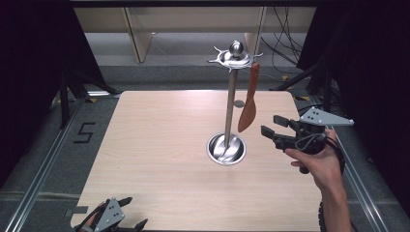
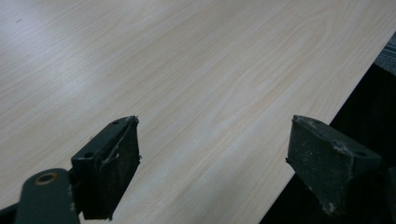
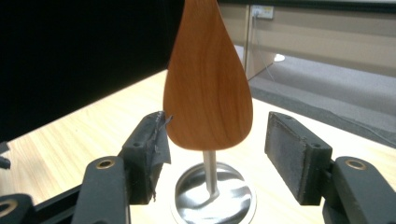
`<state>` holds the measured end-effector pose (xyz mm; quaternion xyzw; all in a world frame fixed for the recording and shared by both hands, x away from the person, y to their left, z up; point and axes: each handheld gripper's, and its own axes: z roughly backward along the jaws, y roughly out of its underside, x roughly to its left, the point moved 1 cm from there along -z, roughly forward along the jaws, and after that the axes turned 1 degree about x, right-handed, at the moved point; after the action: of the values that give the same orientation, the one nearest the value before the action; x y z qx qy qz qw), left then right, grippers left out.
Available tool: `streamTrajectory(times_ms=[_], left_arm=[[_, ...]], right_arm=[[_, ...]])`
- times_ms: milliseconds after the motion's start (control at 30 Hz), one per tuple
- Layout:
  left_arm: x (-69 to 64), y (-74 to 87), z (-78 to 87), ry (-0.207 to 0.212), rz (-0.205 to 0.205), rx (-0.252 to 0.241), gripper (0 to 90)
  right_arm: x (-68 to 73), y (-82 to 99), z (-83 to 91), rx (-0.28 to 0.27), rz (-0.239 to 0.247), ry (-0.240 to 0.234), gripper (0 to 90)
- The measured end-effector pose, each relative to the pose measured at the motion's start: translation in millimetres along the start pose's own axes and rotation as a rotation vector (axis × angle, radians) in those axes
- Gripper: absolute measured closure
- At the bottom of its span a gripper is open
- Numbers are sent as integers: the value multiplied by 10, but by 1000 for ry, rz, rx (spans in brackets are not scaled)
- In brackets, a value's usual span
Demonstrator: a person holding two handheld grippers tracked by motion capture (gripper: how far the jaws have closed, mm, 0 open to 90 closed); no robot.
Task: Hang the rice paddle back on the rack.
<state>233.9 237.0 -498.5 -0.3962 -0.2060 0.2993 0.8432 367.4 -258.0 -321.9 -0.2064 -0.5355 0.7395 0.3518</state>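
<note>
A metal utensil stand (image 1: 230,106) rises from a round dish base (image 1: 226,149) on the pale wooden table (image 1: 164,145). Its top is a hook ring with a ball (image 1: 235,55). A brown wooden spatula (image 1: 249,104) hangs blade down from one hook. A person's hand holds my right gripper (image 1: 270,124) just right of the blade, open. In the right gripper view the spatula (image 3: 208,93) hangs in front of the gap of the right gripper (image 3: 219,123), with neither pad pressing on it. My left gripper (image 1: 137,211) rests open at the table's front left edge, with only the tabletop (image 2: 187,70) in front of the left gripper (image 2: 212,140).
A small grey disc (image 1: 239,103) lies on the table behind the stand. Metal rails (image 1: 43,169) run along both sides of the table. Black curtains flank it, and cables (image 1: 285,43) lie on the floor at the back right.
</note>
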Motion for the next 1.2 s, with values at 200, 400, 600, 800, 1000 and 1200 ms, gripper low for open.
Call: streamTrajectory(times_ms=[200,400,600,800,1000,1200], left_arm=[[11,-3,6,-2,-13,-6,163],[3,-1,6,-2,-7,-2,163],[5,-1,7,-3,-7,-3,162],[-4,3,5,-3,4,-8,163],[0,2,5,0,-4,-6,162],[-1,-1,14,3,9,-6,163]], right_arm=[[-1,85,19,47,-5,12,387],[-27,172,-1,66,21,22,384],[-63,271,-40,82,23,26,377],[-47,303,-6,106,-3,13,373],[-16,346,-22,129,16,9,370],[-13,404,-46,137,2,9,367]])
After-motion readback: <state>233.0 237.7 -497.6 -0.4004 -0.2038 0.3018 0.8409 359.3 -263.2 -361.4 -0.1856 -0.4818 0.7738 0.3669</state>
